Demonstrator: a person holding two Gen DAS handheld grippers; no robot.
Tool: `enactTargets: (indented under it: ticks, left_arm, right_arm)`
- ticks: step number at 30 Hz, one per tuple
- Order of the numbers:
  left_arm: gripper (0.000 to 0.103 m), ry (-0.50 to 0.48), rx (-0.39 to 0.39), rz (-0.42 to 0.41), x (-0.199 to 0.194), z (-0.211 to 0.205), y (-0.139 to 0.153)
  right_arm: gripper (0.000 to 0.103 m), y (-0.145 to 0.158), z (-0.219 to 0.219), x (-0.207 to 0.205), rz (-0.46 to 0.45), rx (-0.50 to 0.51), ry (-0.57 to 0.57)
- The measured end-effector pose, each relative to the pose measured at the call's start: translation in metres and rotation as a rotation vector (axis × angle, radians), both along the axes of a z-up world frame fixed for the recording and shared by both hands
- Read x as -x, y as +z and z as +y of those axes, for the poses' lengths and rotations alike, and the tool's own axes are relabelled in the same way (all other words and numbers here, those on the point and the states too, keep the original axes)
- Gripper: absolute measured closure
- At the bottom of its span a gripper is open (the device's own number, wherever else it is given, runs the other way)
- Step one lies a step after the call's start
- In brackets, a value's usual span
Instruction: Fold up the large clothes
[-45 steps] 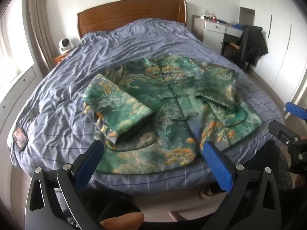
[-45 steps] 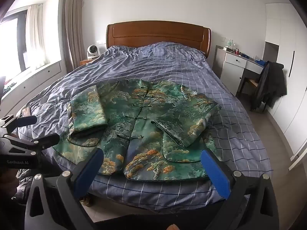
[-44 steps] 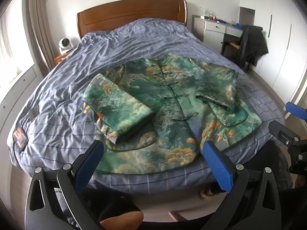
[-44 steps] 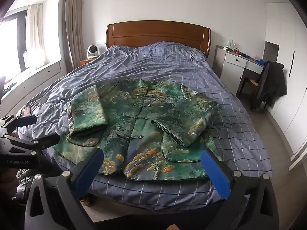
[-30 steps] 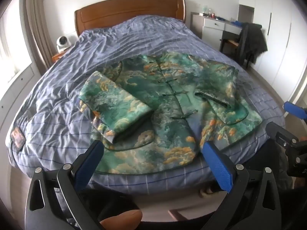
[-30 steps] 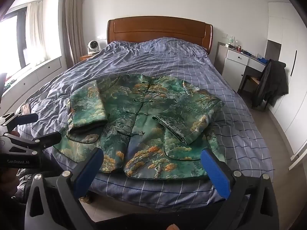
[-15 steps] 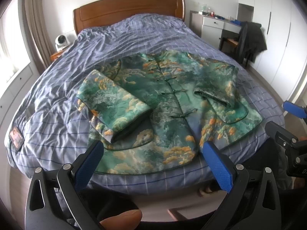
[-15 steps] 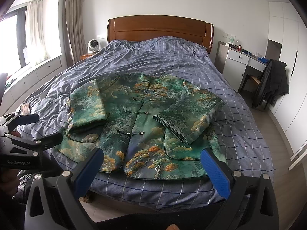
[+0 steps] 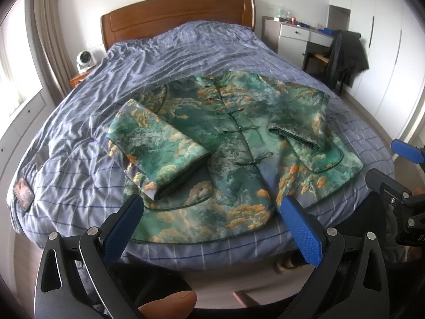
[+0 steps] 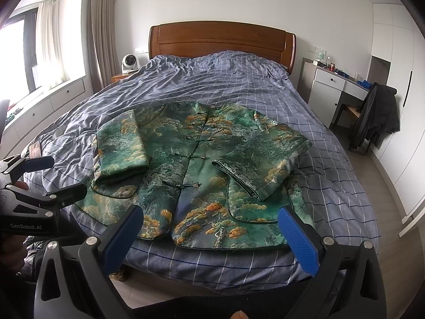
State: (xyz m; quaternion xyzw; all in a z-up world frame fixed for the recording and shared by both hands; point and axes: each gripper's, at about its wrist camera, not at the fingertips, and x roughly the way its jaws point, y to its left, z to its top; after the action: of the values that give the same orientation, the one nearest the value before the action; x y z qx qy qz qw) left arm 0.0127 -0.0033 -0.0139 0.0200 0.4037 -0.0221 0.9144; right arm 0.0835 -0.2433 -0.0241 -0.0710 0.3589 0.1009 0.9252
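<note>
Left hand-held gripper (image 9: 211, 228) wide open, empty, over bed foot | right hand-held gripper (image 10: 209, 228) same | green jacket (image 10: 196, 164) flat on bed (image 10: 332, 159), near foot edge, both sleeves folded in over front

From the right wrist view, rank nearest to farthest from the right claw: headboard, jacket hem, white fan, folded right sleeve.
1. Jacket hem, just ahead of the right claw.
2. Folded right sleeve, mid-bed, right.
3. White fan, far left; headboard, far centre: too close to call.
</note>
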Motion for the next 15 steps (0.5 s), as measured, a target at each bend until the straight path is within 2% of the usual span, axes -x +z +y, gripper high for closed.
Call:
enactTargets:
  ticks: [15]
  left_arm:
    - [0.0, -0.003, -0.006, -0.007, -0.0011, 0.002, 0.0051]
  right_arm:
    - [0.0, 0.0014, 0.0015, 0.0008, -0.001, 0.003, 0.001]
